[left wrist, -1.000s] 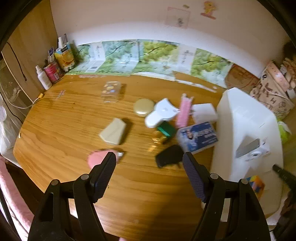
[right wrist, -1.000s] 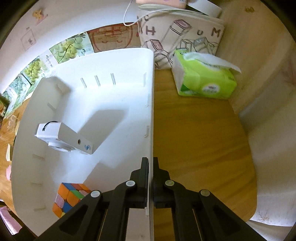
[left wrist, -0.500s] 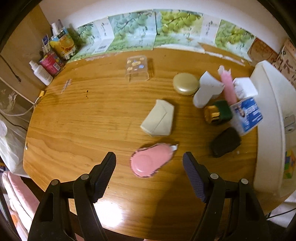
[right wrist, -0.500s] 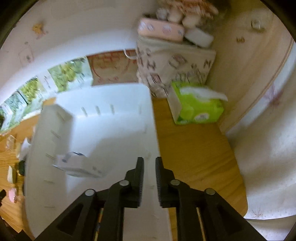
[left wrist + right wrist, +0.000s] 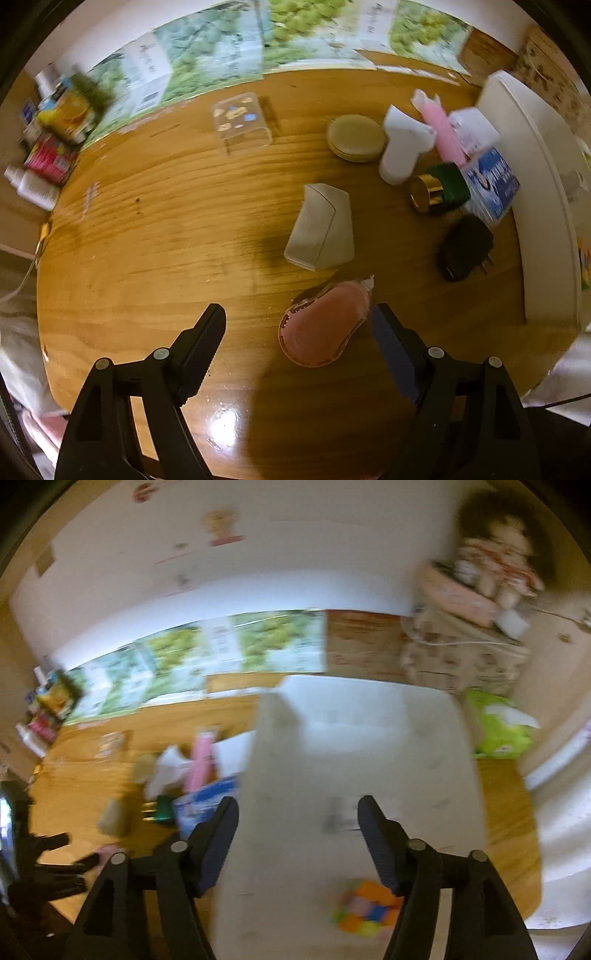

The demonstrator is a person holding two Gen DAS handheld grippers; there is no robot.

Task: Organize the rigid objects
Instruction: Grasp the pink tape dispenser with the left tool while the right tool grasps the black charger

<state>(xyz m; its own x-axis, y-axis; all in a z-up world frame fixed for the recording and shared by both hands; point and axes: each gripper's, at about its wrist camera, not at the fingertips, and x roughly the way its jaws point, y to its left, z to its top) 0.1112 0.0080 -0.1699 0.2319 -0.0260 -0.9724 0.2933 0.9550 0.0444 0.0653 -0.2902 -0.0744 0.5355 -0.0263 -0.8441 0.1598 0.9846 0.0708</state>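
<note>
A pink correction-tape dispenser (image 5: 325, 325) lies flat on the wooden table (image 5: 166, 240). My left gripper (image 5: 299, 314) points down over it with its jaws opening; the dispenser sits between the fingers, close to the right pad, and is not pressed. Beyond it lie a cream angular case (image 5: 321, 229), a black charger (image 5: 465, 247), a green bottle with a gold cap (image 5: 439, 188) and a blue box (image 5: 491, 184). My right gripper (image 5: 298, 805) hangs above the white bin (image 5: 424, 716), its jaws opening with nothing between them. A colourful cube (image 5: 369, 908) lies in the bin.
A round gold compact (image 5: 356, 136), a white device (image 5: 402, 144), a pink tube (image 5: 441, 125) and a clear box (image 5: 240, 118) lie farther back. Bottles and cartons (image 5: 48, 147) crowd the far left corner. A green tissue pack (image 5: 498, 727) sits right of the bin.
The left gripper came down over the pink dispenser, which now lies between its slightly wider fingers. The right gripper rose and drew back from the bin wall, going from shut to open.
</note>
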